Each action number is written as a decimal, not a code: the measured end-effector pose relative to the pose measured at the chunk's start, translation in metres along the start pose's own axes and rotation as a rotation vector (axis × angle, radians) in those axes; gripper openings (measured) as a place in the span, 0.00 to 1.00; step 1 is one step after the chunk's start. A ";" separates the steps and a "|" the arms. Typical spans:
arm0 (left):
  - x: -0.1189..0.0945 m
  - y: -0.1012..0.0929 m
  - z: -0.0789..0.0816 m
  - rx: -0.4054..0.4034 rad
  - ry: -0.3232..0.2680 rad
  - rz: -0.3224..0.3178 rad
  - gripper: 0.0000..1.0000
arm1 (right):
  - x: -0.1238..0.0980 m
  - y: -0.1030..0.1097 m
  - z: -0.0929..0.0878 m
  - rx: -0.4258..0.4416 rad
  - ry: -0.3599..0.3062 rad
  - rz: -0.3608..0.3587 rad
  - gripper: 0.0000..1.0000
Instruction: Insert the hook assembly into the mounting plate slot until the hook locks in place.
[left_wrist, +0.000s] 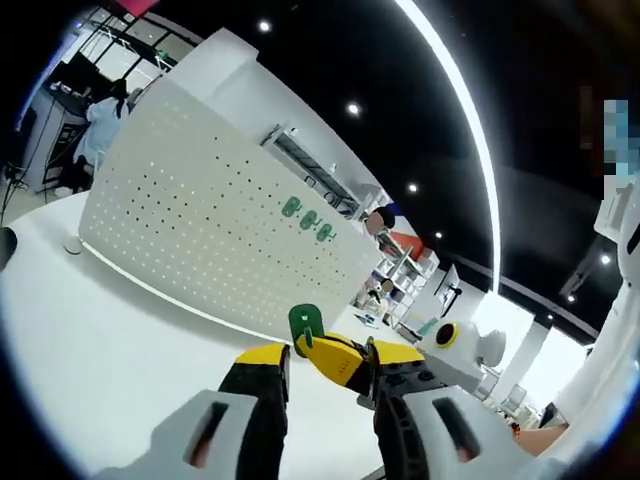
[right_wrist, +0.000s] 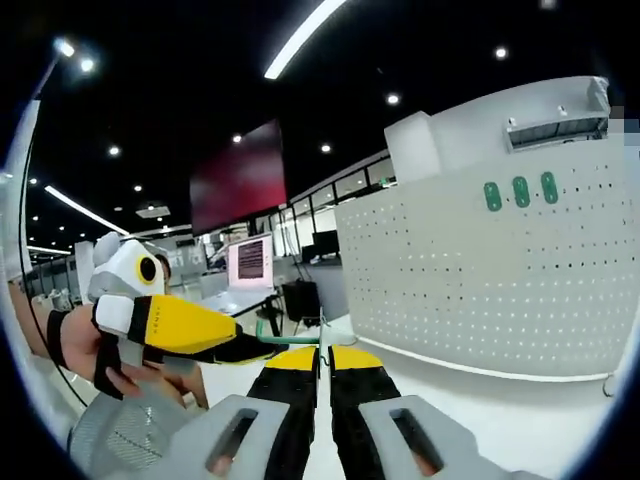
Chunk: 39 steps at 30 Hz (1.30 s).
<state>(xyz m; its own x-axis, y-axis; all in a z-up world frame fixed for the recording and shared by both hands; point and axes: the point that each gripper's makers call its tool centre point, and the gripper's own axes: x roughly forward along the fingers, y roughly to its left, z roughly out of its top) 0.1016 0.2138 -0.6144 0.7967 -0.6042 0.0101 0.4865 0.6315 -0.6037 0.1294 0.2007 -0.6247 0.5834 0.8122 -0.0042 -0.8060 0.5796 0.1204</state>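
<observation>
A white pegboard mounting plate (left_wrist: 200, 215) stands upright on the white table, with three green hooks (left_wrist: 308, 218) set in it near its upper right. In the right gripper view the plate (right_wrist: 480, 280) stands to the right, its green hooks (right_wrist: 520, 190) high up. My right gripper (right_wrist: 323, 358) is shut on a green hook assembly (right_wrist: 268, 332) that sticks out to the left. In the left gripper view the right gripper (left_wrist: 312, 345) comes in from the right, holding the hook's green plate (left_wrist: 305, 322) up. My left gripper (left_wrist: 330, 355) is open, its jaws on either side of the right gripper's tip.
The white table (left_wrist: 120, 340) runs in front of the plate. A hand (right_wrist: 100, 370) holds the left gripper (right_wrist: 190, 325) at the left of the right gripper view. Behind are shelves, desks, screens and ceiling lights.
</observation>
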 end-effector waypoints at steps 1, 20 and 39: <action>0.001 -0.001 0.000 -0.002 0.001 0.002 0.28 | 0.000 0.001 0.001 -0.006 -0.005 0.007 0.02; 0.002 0.009 -0.004 -0.064 0.003 0.049 0.08 | 0.000 0.019 -0.002 -0.044 -0.025 0.069 0.02; 0.003 0.011 -0.004 -0.056 -0.013 0.069 0.04 | -0.001 0.015 -0.002 -0.083 -0.022 0.065 0.03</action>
<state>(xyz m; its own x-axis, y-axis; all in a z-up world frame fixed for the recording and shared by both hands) 0.1080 0.2167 -0.6242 0.8323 -0.5538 -0.0225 0.4100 0.6426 -0.6473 0.1166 0.2089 -0.6248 0.5313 0.8469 0.0233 -0.8470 0.5303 0.0368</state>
